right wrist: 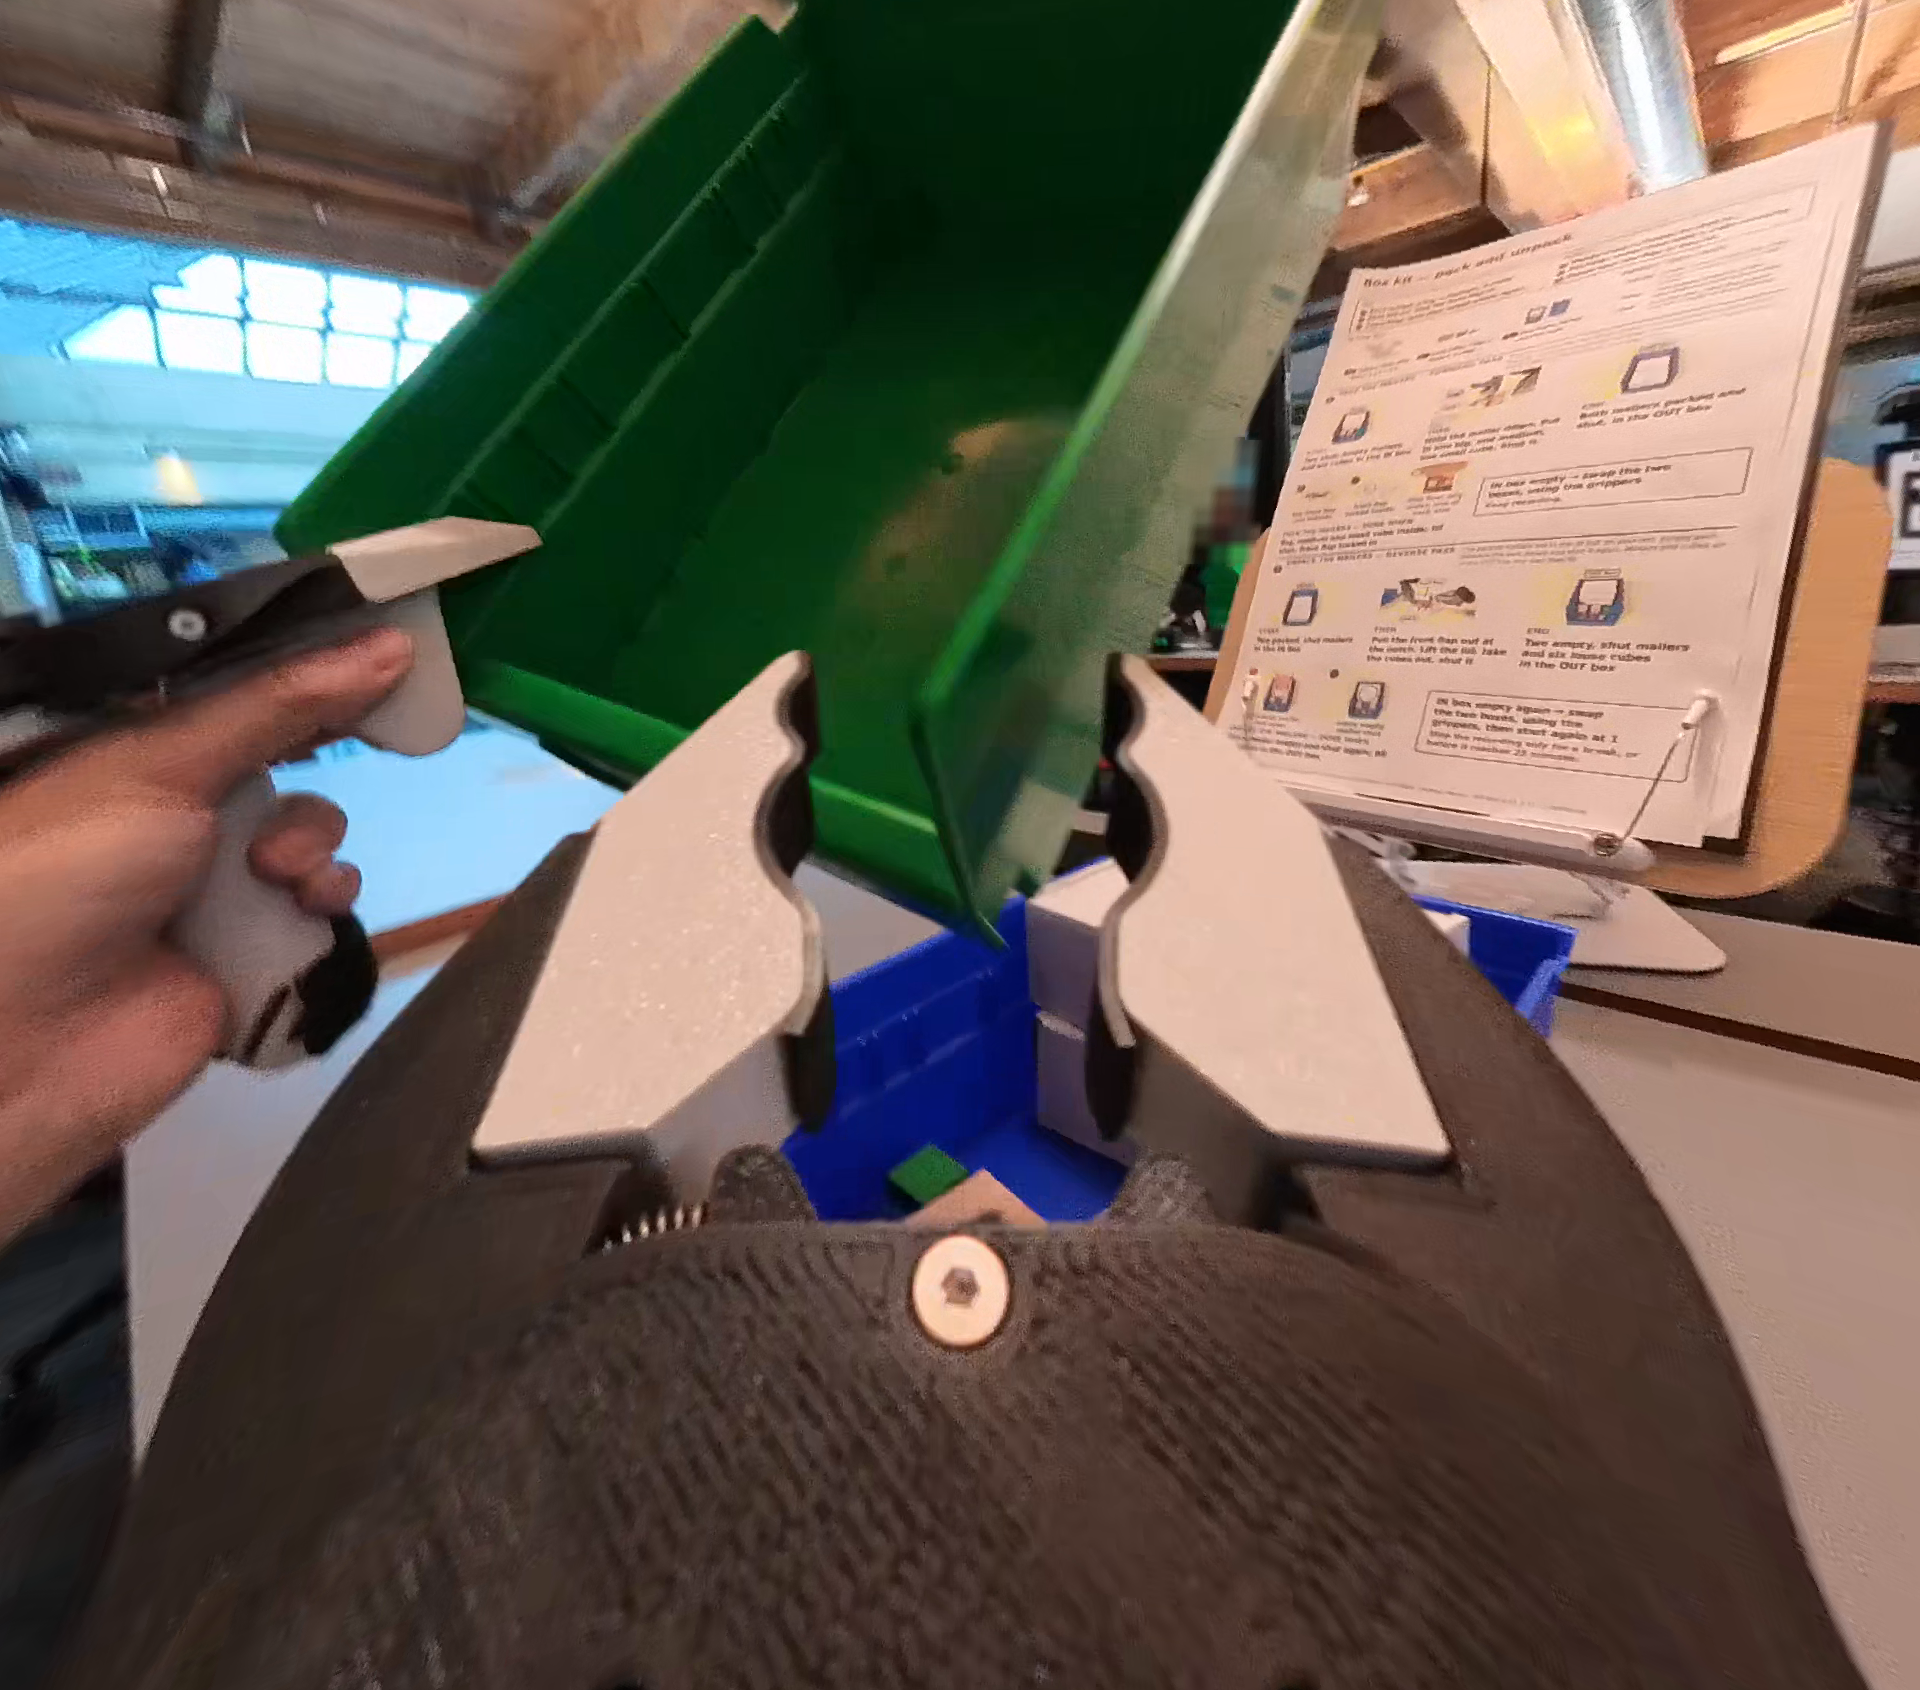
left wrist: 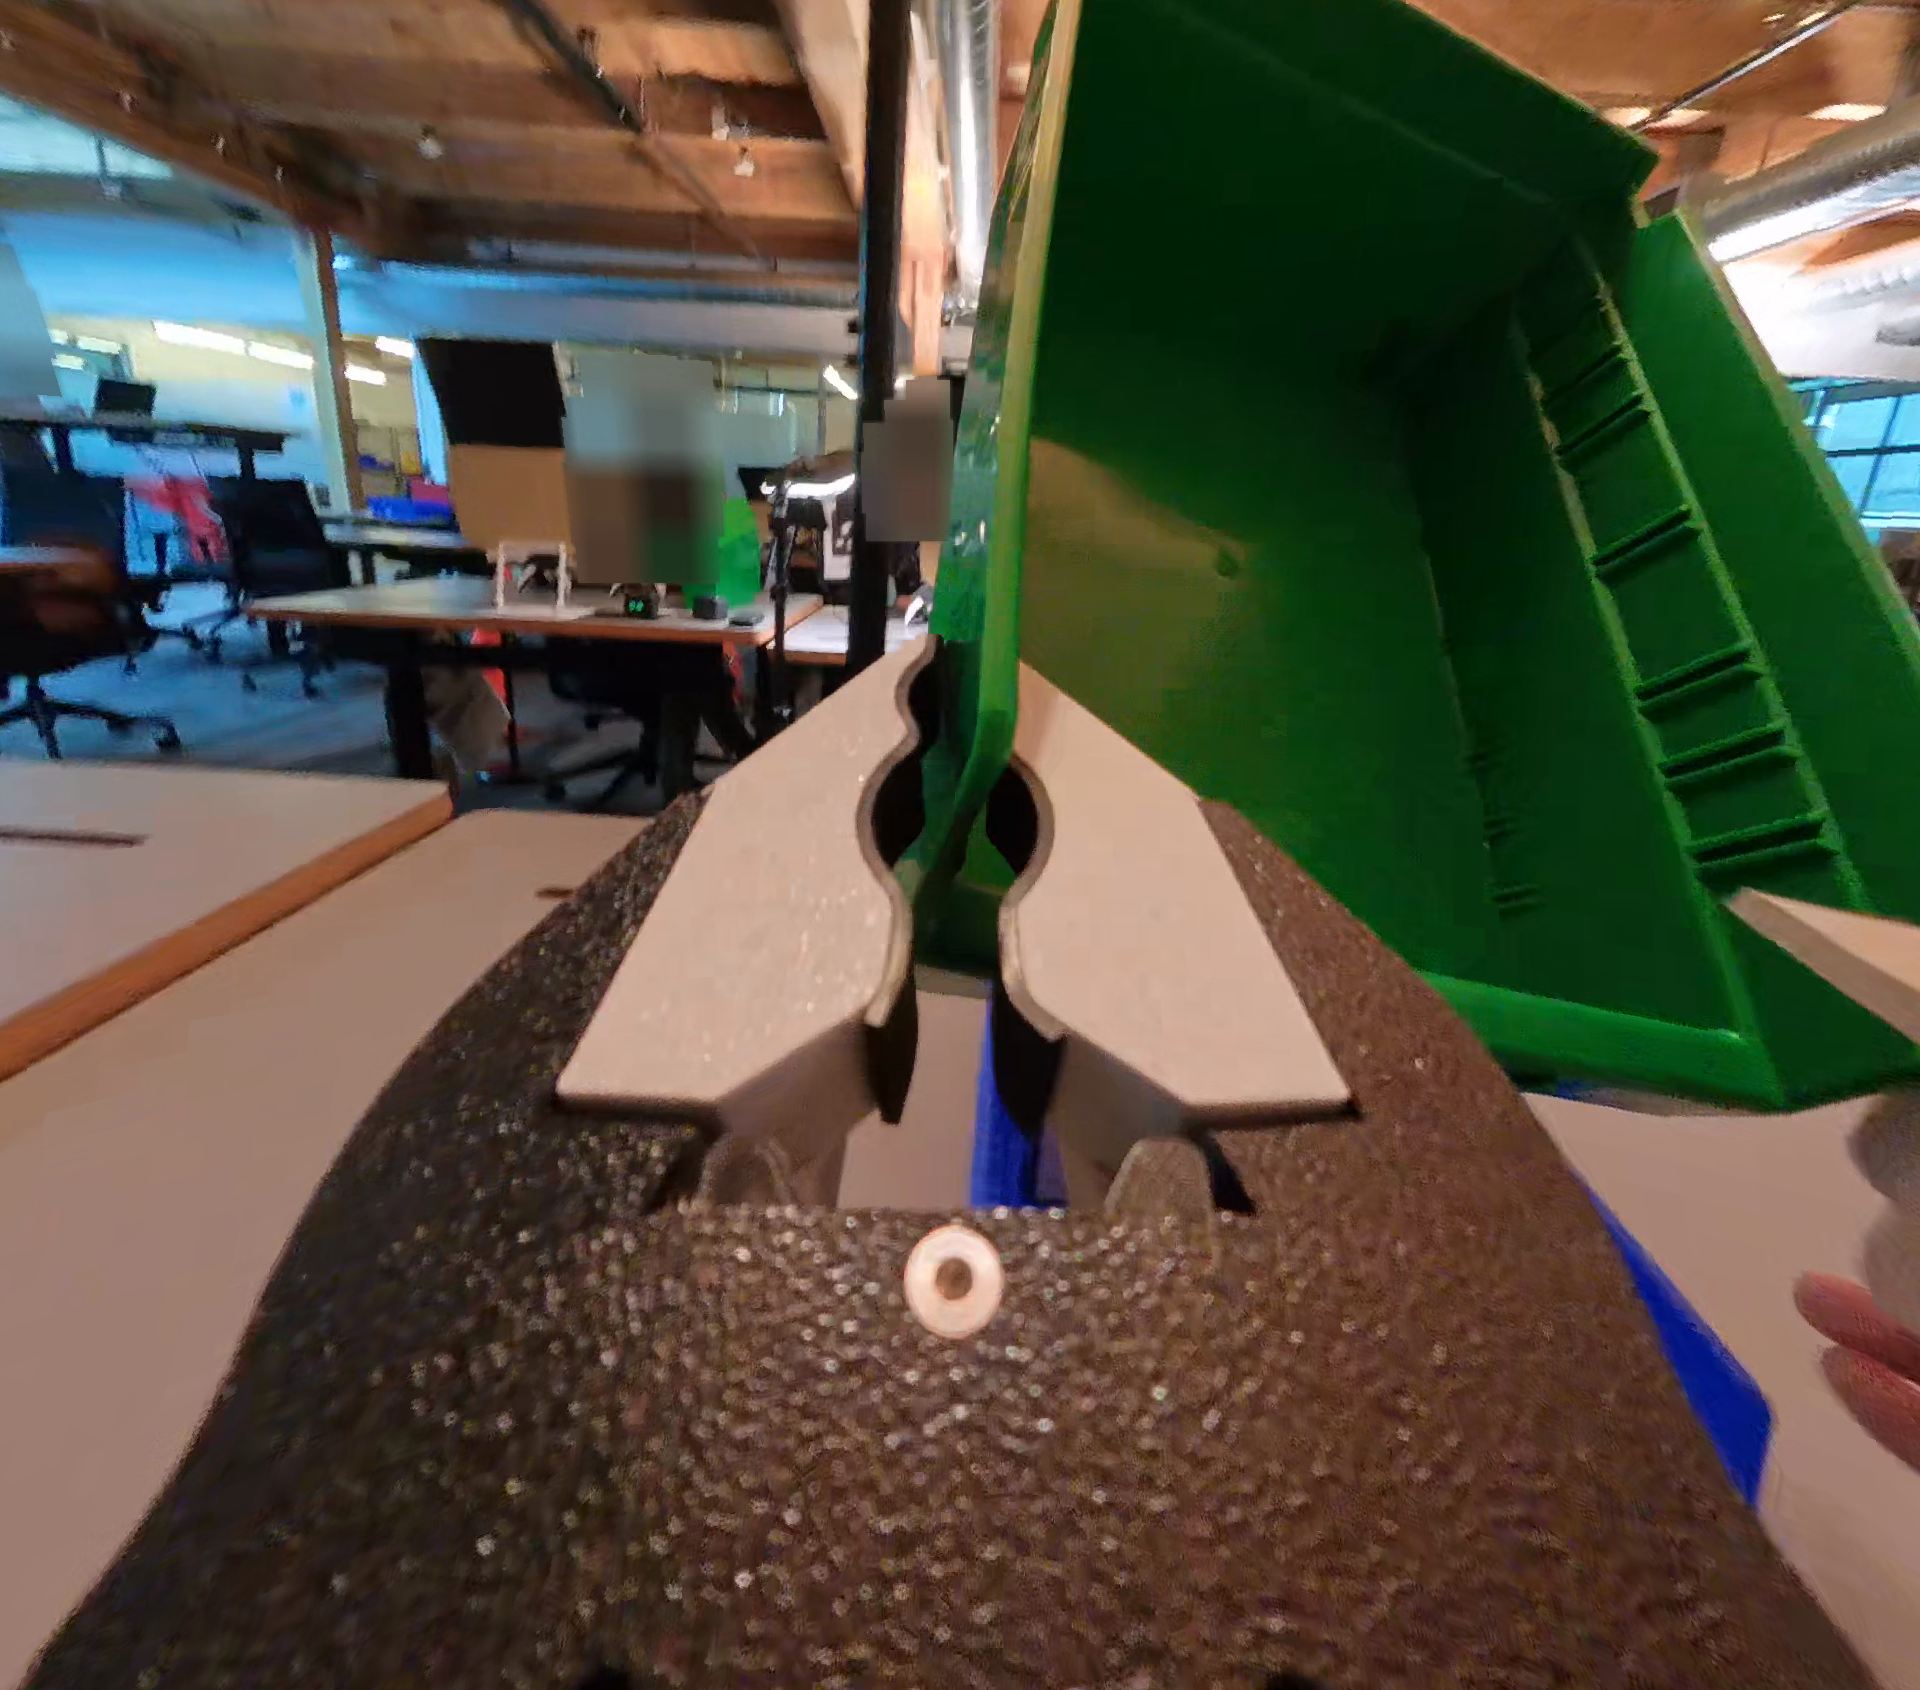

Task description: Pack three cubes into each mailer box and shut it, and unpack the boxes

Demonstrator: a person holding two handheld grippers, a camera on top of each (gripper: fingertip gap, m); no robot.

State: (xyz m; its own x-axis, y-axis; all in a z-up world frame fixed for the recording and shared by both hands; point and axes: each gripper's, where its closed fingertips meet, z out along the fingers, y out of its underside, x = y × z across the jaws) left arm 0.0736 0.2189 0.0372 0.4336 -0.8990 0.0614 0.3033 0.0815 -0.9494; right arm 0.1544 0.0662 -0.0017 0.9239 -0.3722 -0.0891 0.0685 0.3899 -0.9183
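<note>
Tilted bin [right wrist: 831, 352] held aloft over a second bin [right wrist: 935, 1048] on table [right wrist: 1714, 1225]; mailer boxes [right wrist: 1060, 1006] & a cube [right wrist: 928, 1175] inside lower bin; instruction sheet [right wrist: 1538, 518] behind, to right.

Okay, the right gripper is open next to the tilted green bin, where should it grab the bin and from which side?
Probably the thin side wall of the green bin nearest the right gripper, taken edge-on from below with one finger inside and one outside. That wall's rim hangs between the open fingers, above the blue bin. The left gripper already pinches the opposite wall this way.
</note>
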